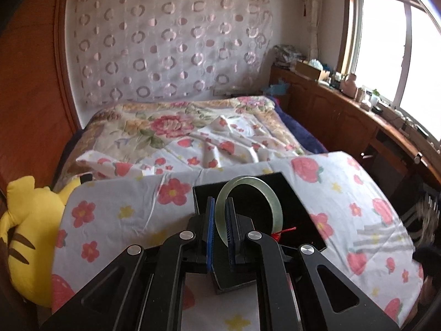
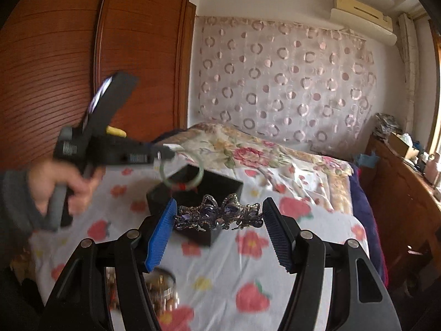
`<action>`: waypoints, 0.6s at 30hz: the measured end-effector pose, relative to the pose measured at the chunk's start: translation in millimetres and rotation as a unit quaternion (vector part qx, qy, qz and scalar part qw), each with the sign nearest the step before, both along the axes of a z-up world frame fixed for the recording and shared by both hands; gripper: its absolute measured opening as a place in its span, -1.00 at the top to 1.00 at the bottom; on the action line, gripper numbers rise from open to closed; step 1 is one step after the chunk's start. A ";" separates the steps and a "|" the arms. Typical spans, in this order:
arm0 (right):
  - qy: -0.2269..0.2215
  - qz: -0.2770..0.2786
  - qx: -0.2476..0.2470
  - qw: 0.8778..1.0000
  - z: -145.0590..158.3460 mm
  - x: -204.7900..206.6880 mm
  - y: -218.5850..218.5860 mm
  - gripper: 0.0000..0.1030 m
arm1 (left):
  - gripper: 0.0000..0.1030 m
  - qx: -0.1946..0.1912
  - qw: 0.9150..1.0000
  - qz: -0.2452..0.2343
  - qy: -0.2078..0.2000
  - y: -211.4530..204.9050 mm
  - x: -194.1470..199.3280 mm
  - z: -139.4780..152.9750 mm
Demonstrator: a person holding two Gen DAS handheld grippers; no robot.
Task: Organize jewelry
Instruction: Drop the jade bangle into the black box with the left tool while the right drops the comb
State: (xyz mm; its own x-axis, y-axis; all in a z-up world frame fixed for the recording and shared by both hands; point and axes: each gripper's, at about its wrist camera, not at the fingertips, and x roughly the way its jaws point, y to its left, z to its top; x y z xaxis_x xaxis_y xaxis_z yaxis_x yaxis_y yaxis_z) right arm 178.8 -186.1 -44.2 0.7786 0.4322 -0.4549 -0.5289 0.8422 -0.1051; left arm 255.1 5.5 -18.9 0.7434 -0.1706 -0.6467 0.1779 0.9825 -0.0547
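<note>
My left gripper [image 1: 220, 207] is shut on a pale green jade bangle [image 1: 264, 190] and holds it upright over an open black jewelry box [image 1: 297, 209]. A red tassel [image 1: 284, 233] lies in the box. In the right wrist view the left gripper [image 2: 165, 153] holds the bangle [image 2: 199, 176] above the black box [image 2: 220, 184]. My right gripper [image 2: 219, 218] is shut on a purple jeweled hair clip [image 2: 217, 215], gripped at its two ends just in front of the box.
The box sits on a floral cloth-covered surface [image 1: 124, 215] in front of a bed [image 1: 193, 132]. A yellow plush toy [image 1: 30, 237] lies at left. Blurred metallic jewelry [image 2: 162, 289] lies near my right gripper. A wooden cabinet [image 1: 344, 115] lines the right.
</note>
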 end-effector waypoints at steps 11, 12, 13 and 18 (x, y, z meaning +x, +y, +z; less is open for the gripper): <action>0.066 0.005 0.017 0.998 -19.3 76.9 38.9 -0.30 | 0.39 0.000 1.000 0.007 -0.021 17.4 -26.9 -2.9; 0.073 0.008 0.015 0.997 -21.5 80.9 42.6 -0.30 | 0.36 0.001 1.000 0.009 -0.025 21.3 -32.6 -2.4; 0.081 0.009 0.013 0.997 -24.4 84.1 46.7 -0.30 | 0.32 0.001 1.000 0.011 -0.029 25.4 -37.6 -2.2; 0.130 0.019 -0.040 0.991 -48.6 96.7 76.7 -0.30 | -0.09 -0.003 0.999 0.020 -0.043 43.8 -61.7 -6.4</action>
